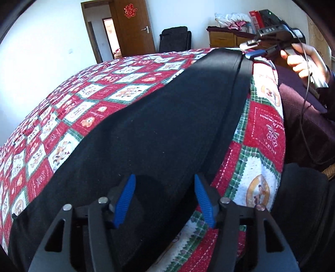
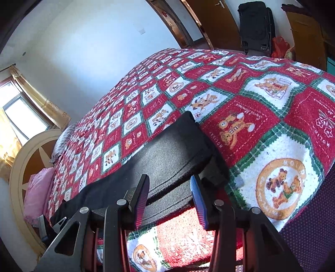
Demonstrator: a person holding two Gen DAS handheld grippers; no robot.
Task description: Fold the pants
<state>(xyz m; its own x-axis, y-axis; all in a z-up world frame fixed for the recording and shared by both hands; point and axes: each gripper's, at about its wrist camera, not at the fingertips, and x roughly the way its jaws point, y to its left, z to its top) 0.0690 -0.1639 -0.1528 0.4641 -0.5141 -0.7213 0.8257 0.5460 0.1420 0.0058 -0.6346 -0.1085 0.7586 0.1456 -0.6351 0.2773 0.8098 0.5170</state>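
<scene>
Here black pants (image 1: pixel 167 125) lie flat, lengthwise.

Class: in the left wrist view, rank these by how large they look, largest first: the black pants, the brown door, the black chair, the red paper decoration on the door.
1. black pants, though nearest the camera
2. brown door
3. black chair
4. red paper decoration

Bedspread (image 2: pixel 240 117) beyond the pants (image 1: pixel 167 125) lies bare; nothing blocks passage.
</scene>
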